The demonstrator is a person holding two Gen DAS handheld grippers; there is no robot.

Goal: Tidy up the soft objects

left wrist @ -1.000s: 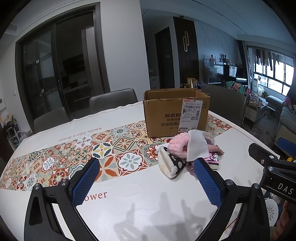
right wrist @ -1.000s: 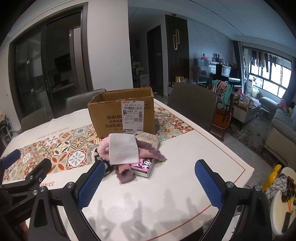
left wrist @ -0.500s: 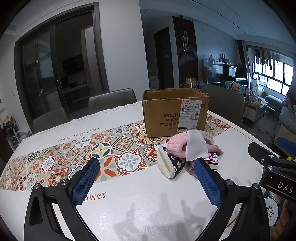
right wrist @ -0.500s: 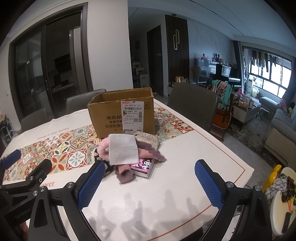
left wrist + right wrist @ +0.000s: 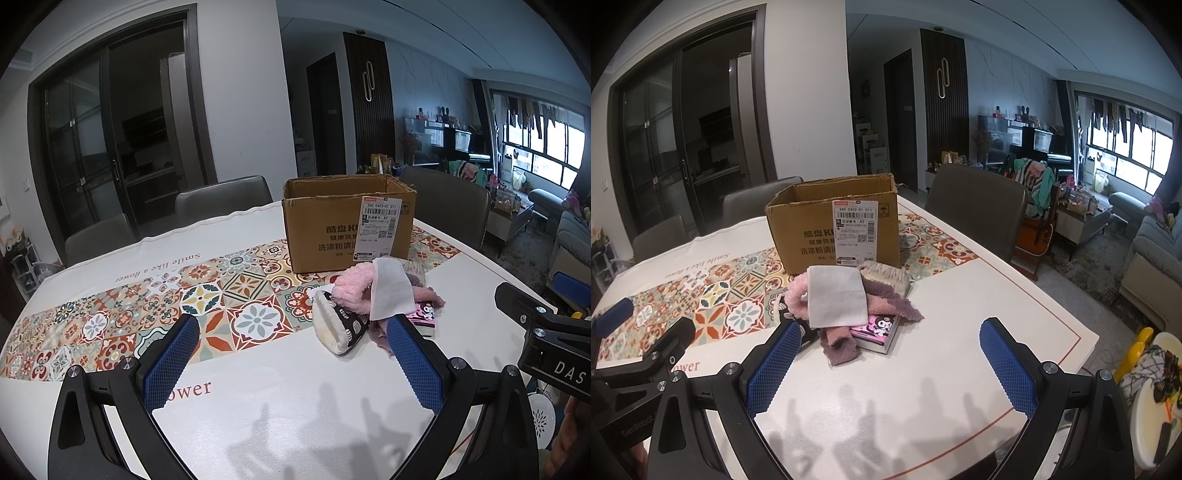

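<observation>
A heap of soft things lies on the table in front of an open cardboard box (image 5: 349, 225) (image 5: 834, 227). On top sits a white cloth (image 5: 836, 297) (image 5: 389, 291) over a pink fuzzy piece (image 5: 351, 290) (image 5: 796, 299) and a mauve fuzzy piece (image 5: 840, 341). A black-and-cream patterned pouch (image 5: 340, 326) lies at the heap's left, a pink cartoon booklet (image 5: 877, 330) at its right, a beige patterned item (image 5: 886, 275) behind. My left gripper (image 5: 291, 362) is open, near the heap. My right gripper (image 5: 886, 363) is open too, just short of the heap.
The table (image 5: 923, 369) carries a tiled-pattern runner (image 5: 147, 299). Grey chairs (image 5: 979, 206) stand around it. A high chair tray (image 5: 1156, 391) is off the right edge. A sofa (image 5: 1152, 266) and cluttered living room lie beyond.
Both grippers have barely shifted; the view has crept slightly. Nothing was taken hold of.
</observation>
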